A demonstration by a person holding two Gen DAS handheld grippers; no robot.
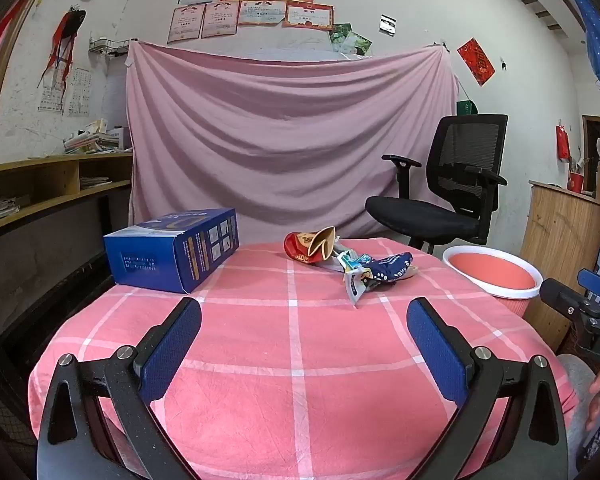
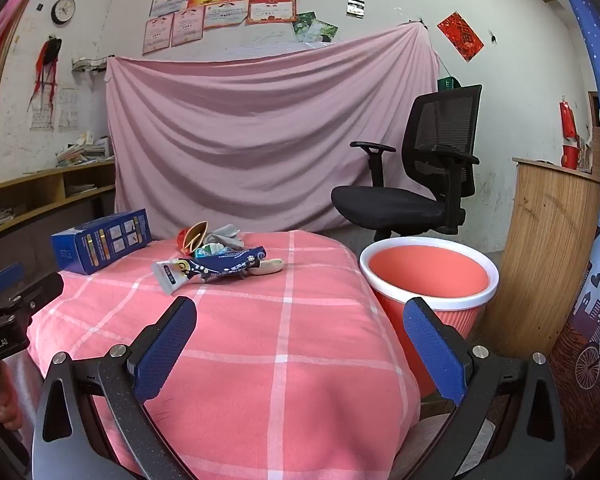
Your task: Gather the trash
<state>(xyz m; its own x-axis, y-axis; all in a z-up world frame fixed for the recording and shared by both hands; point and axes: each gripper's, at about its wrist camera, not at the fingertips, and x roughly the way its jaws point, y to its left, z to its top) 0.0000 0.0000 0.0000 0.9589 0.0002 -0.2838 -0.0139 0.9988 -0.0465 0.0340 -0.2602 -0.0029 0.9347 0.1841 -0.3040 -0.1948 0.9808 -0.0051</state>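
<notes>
A heap of trash lies at the far side of the pink checked table (image 1: pixel 292 344): a red crushed paper cup (image 1: pixel 306 246), a dark blue wrapper (image 1: pixel 392 266) and a silver pouch (image 1: pixel 354 282). From the right wrist the same blue wrapper (image 2: pixel 230 266), silver pouch (image 2: pixel 170 274) and red cup (image 2: pixel 192 236) show, with a grey rag (image 2: pixel 224 234) behind. A coral bin (image 2: pixel 428 276) with a white rim stands right of the table. My left gripper (image 1: pixel 304 314) and right gripper (image 2: pixel 300 314) hover open over the near part, holding nothing.
A blue carton (image 1: pixel 172 250) rests at the table's far left corner. A black office chair (image 1: pixel 452 192) stands behind the bin (image 1: pixel 492 272), a wooden cabinet (image 2: pixel 552 248) to the right. Shelves (image 1: pixel 40 188) run along the left wall. A pink sheet (image 1: pixel 288 140) hangs behind.
</notes>
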